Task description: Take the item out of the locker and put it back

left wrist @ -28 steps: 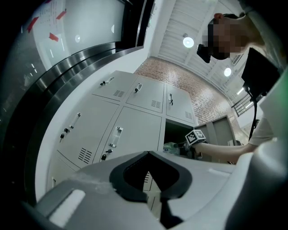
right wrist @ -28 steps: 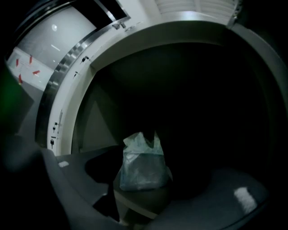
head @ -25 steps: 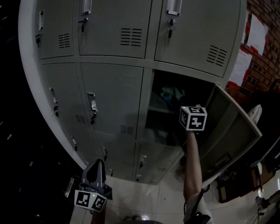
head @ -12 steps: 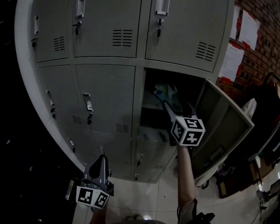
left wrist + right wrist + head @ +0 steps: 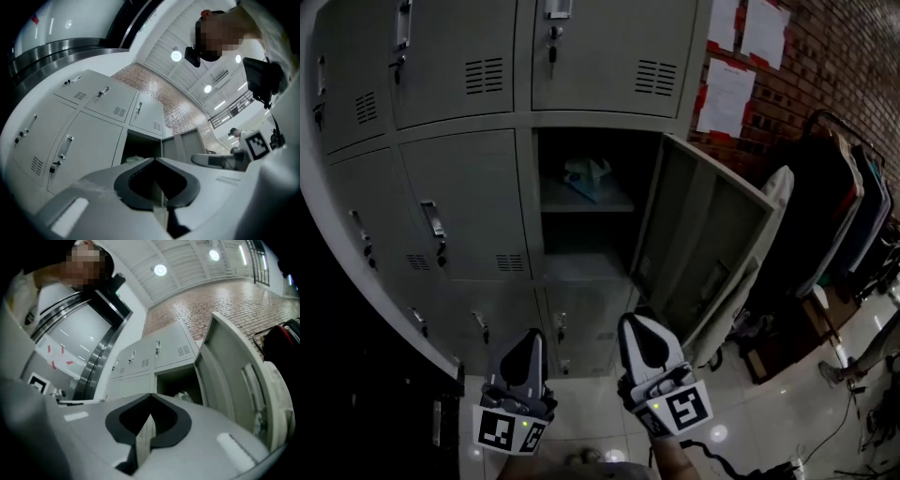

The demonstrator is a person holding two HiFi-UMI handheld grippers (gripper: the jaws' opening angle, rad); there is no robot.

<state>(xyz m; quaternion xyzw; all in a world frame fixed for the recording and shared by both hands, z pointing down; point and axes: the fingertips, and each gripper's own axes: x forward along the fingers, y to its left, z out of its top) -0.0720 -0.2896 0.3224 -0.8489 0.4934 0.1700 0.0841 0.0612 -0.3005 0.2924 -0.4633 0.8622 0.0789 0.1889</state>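
The item, a crumpled pale teal thing, lies on the shelf of the open locker compartment; it also shows in the left gripper view and the right gripper view. The locker door stands swung out to the right. Both grippers hang low in front of the lockers, well short of the compartment. My left gripper is shut and empty. Beside it, my right gripper has just been closing its jaws; they now meet with nothing between them.
Closed grey lockers surround the open one. A brick wall with pinned papers is at the right, with a white board and dark hanging clothes past the door. Glossy floor tiles lie below.
My right gripper has pulled back out of the locker and down, ending beside the left gripper. The item stays on the shelf. The left gripper has shifted a little.
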